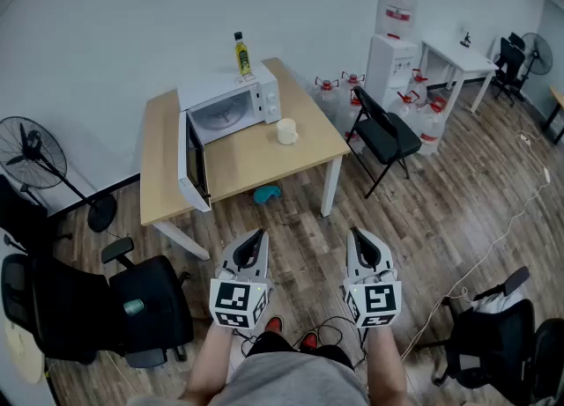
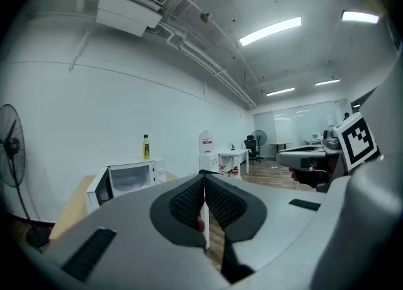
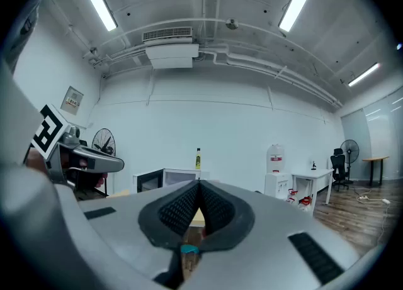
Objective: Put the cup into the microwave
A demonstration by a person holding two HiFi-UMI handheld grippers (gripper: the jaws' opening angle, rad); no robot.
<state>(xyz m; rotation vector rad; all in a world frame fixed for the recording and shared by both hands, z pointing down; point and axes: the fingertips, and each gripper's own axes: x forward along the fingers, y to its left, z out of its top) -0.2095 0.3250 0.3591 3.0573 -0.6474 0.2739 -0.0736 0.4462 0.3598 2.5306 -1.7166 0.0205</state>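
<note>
1. Head view, the tools first: my left gripper (image 1: 256, 237) and right gripper (image 1: 357, 235) are side by side over the wooden floor, on the near side of the table (image 1: 159, 163) and well apart from it. Both point toward it. Each has its jaws drawn together, with nothing in them.
2. Same view, the cup (image 1: 287, 132): it stands upright on the table near the right edge, just beside the microwave's control-panel end but not touching it. The microwave (image 1: 231, 108) sits toward the back edge. Its door (image 1: 192, 166) is swung wide open and reaches out toward the table's near edge. A bottle (image 1: 242, 54) stands on top of the microwave. A blue thing (image 1: 267, 193) lies on the floor under the table, and a black folding chair (image 1: 386, 135) stands off the right corner.
3. Left gripper view: the left gripper (image 2: 204, 179) has its pads closed against each other, with nothing pinched. Beyond them to the left I see the microwave (image 2: 129, 178) with its cavity open and the bottle (image 2: 146, 147) on top. The right gripper (image 2: 313, 156) shows at the right side.
4. Right gripper view: the right gripper (image 3: 198, 185) is closed tip to tip and empty. The microwave (image 3: 165, 178) and bottle (image 3: 198, 158) sit just above the jaws, and the left gripper (image 3: 85, 158) shows at the left.
</note>
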